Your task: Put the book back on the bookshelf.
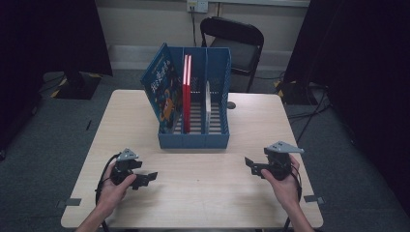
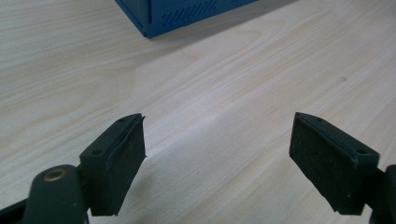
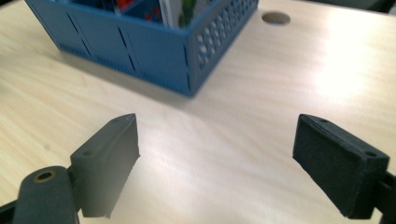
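- blue file rack [image 1: 193, 140], slotted walls
- blue picture book [image 1: 163, 89], orange and yellow print
- red book [image 1: 186, 92]
- white book [image 1: 208, 101]
- pale wood-grain table [image 1: 208, 183]
- black grippers

Light wooden table [image 1: 203, 193] | blue file rack [image 1: 194, 140] standing on it, ahead of and between both grippers | round cable hole [image 1: 231, 105] beyond rack's right side.

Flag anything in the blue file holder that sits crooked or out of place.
The blue picture book in the left compartment of the blue file holder leans outward to the left, its top past the holder's side. The red book and white book stand upright.
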A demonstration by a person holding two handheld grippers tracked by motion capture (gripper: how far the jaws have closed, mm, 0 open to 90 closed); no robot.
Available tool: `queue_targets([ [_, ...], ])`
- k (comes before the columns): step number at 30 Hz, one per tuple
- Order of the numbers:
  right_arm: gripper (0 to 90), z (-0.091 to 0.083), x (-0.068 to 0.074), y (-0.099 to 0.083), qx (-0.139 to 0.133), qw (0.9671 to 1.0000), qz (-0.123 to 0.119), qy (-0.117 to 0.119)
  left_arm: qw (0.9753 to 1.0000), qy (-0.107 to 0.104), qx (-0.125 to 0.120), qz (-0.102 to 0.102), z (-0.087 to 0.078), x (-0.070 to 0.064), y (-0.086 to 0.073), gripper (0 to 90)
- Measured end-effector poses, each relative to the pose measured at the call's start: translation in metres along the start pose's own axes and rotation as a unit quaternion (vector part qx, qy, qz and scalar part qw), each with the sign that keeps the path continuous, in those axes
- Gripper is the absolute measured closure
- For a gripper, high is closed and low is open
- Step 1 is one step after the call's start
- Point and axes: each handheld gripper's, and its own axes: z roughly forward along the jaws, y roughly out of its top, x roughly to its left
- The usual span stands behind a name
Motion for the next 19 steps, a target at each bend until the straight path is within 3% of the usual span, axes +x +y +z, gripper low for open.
queue_targets([
  [3,14.0,0.000,-0.002,-0.014,0.019,0.9997,-0.009,-0.010,1.0000,0.001,0.001,-0.001,0.000,0.000,0.000,18.3],
  [5,15.2,0.000,-0.008,-0.022,0.028,0.9994,-0.004,-0.018,1.0000,0.002,0.001,-0.001,0.000,0.000,0.000,18.3],
  [8,14.5,0.000,-0.018,-0.031,0.041,0.9973,-0.008,-0.060,1.0000,0.003,0.002,0.000,0.001,0.000,0.000,18.3],
  [11,14.3,0.000,-0.029,-0.038,0.050,0.9958,0.008,-0.076,1.0000,0.003,0.000,-0.002,0.000,0.000,0.000,18.3],
  [12,14.3,0.002,-0.033,-0.042,0.064,0.9943,0.009,-0.084,1.0000,0.002,0.000,-0.002,0.000,0.000,0.000,18.3],
  [16,14.3,0.009,-0.036,-0.047,0.084,0.9922,0.019,-0.090,1.0000,0.001,0.001,0.000,0.000,0.001,0.000,18.3],
  [19,14.3,0.012,-0.036,-0.047,0.084,0.9925,0.019,-0.087,1.0000,0.003,0.003,-0.002,0.001,0.002,0.000,18.3],
])
